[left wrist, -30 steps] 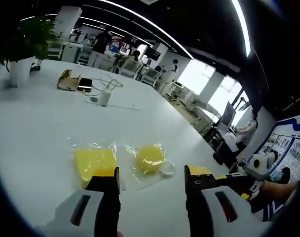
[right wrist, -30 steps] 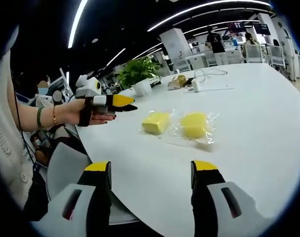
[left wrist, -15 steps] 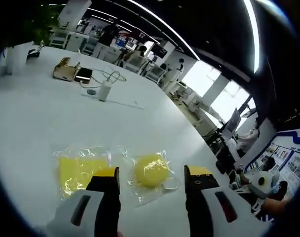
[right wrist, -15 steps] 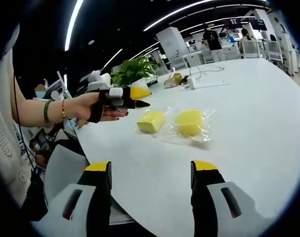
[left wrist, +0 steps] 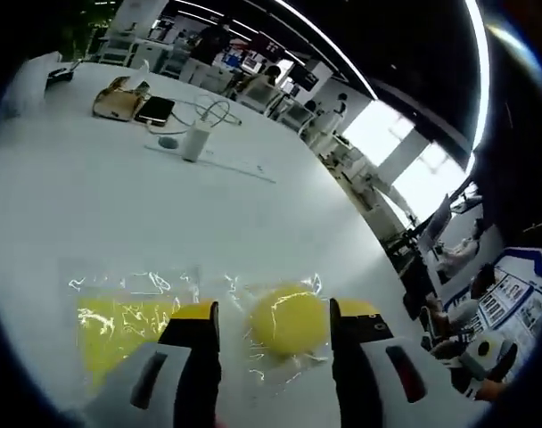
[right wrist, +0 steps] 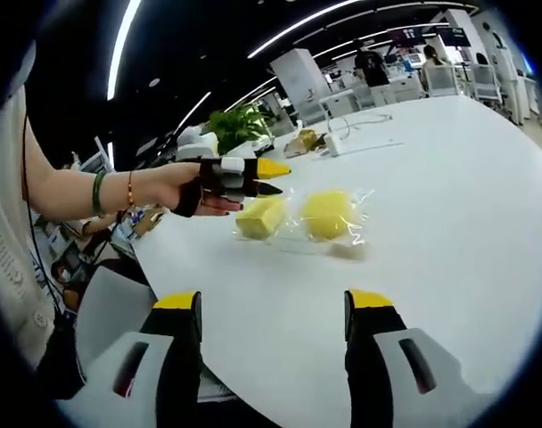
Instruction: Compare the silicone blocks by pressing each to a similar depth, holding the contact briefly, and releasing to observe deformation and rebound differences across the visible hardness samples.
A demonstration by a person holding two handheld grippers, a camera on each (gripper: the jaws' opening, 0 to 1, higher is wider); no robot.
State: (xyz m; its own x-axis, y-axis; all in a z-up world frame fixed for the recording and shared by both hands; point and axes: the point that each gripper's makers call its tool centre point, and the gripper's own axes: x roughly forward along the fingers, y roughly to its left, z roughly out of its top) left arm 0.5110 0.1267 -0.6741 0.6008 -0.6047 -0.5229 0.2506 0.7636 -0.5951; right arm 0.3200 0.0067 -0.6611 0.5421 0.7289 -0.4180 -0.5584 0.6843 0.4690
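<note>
In the right gripper view, a hand point(right wrist: 177, 189) reaches in from the left with its arm held out level, and it holds the left gripper point(right wrist: 269, 176) above the worktop point(right wrist: 449, 178). That gripper's yellow tips point to the right and sit just over the square block point(right wrist: 260, 216). From this side I cannot tell how far apart its jaws are. The left gripper view looks down its own jaws point(left wrist: 273, 314) and shows them apart, holding nothing. The round block point(left wrist: 289, 318) lies between them in that view, and the square block point(left wrist: 119, 323) lies to the left, partly behind the left jaw. Both blocks are yellow and each sits in a clear bag on the white worktop point(left wrist: 119, 205). In the right gripper view the round block point(right wrist: 327, 214) lies just right of the square one. The right gripper point(right wrist: 273, 305) is near the worktop's near edge, well apart from the blocks, with its jaws apart and empty. The left gripper view also shows a white charger point(left wrist: 194, 141) with a cable and a phone point(left wrist: 154, 110) far off on the worktop. The right gripper view shows a green plant point(right wrist: 235, 125) at the far left.
</note>
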